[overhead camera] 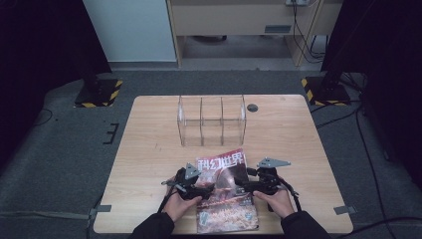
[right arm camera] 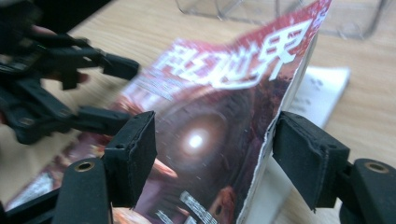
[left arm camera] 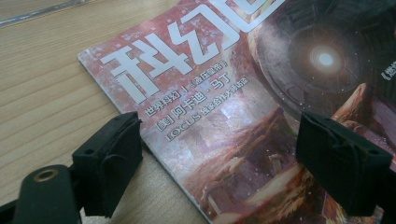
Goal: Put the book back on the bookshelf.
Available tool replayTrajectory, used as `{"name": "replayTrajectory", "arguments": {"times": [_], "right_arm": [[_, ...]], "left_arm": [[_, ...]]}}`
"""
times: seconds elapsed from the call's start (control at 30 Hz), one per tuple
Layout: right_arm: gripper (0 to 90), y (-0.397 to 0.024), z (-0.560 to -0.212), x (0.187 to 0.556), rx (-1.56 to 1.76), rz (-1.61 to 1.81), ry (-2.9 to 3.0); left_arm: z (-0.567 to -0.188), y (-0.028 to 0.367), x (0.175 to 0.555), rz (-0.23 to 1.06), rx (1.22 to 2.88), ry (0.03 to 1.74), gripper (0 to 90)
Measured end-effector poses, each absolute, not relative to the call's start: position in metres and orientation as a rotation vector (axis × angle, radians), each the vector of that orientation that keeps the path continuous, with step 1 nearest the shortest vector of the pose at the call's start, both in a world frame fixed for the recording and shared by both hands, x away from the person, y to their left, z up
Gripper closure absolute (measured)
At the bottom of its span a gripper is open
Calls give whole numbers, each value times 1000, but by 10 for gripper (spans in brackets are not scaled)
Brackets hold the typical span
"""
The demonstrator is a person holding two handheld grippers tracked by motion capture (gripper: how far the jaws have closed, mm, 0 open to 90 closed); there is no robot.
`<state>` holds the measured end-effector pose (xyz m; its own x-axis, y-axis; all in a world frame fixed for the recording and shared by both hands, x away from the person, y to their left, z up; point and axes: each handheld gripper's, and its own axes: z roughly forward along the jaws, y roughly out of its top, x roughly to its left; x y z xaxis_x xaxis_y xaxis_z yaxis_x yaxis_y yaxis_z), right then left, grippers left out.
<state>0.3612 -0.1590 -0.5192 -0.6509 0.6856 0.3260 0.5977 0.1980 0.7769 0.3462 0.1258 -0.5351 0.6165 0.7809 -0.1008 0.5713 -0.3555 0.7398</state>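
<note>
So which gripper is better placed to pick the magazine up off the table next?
Right, probably. The right gripper has its open jaws either side of the magazine's raised edge, cover already lifted off the page beneath. The left gripper stands open over the flat cover at the other edge, with nothing lifted to pinch.

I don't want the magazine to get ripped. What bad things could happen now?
The magazine has its cover lifted and bent, with its edge between the right gripper's open jaws; closing there might crease or tear it. The left gripper is open too, straddling the magazine's other edge without pressing, so the magazine could slide on the table. The clear organizer stands close behind.
</note>
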Motion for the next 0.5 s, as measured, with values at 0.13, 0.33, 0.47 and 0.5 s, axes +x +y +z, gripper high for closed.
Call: {"name": "replayTrajectory", "arguments": {"times": [0.13,0.33,0.47,0.5], "right_arm": [[302,-163,-526,364,1357,1419,2369],[299,-162,-527,364,1370,1398,2390],[363,-164,-519,363,1328,1527,2347],[366,-163,-516,362,1288,1572,2337]], "left_arm": [[-535,126,346,346,2068,1059,137],[-535,126,346,340,2065,1059,131],[-535,126,347,340,2065,1058,129],[-535,126,347,338,2065,1058,129]]}}
